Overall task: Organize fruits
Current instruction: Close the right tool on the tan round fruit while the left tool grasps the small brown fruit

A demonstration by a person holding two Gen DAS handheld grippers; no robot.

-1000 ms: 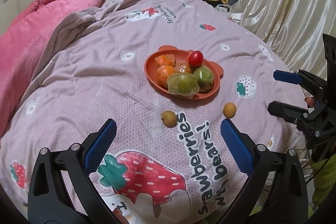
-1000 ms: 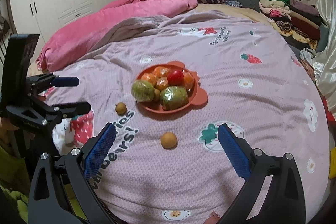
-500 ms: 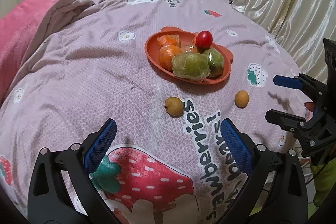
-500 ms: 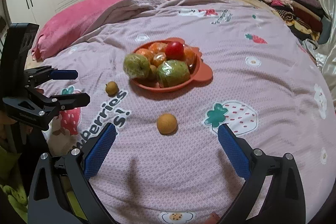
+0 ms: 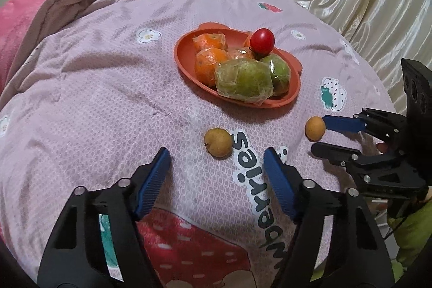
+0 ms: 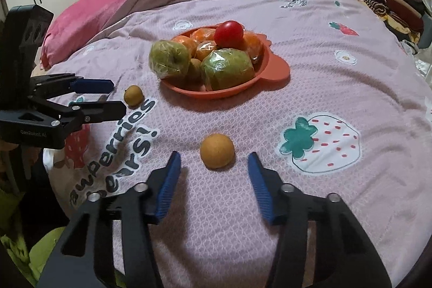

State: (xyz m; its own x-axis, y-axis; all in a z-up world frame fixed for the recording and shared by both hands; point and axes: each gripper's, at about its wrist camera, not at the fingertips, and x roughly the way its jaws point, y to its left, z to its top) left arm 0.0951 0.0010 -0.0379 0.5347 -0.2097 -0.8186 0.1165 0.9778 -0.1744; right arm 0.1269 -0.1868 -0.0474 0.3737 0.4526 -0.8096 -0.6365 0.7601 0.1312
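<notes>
On the bed [image 6: 337, 77], spread with a pink strawberry quilt, an orange plate [image 6: 272, 69] held wrapped green and orange fruits and a red tomato [image 6: 229, 33]. The left gripper [image 5: 217, 166] hovered with fingers spread just short of a yellowish-brown fruit [image 5: 218, 142]; the right gripper [image 6: 214, 172] hung likewise spread, just before a small orange fruit [image 6: 217, 151] lying on the quilt
</notes>
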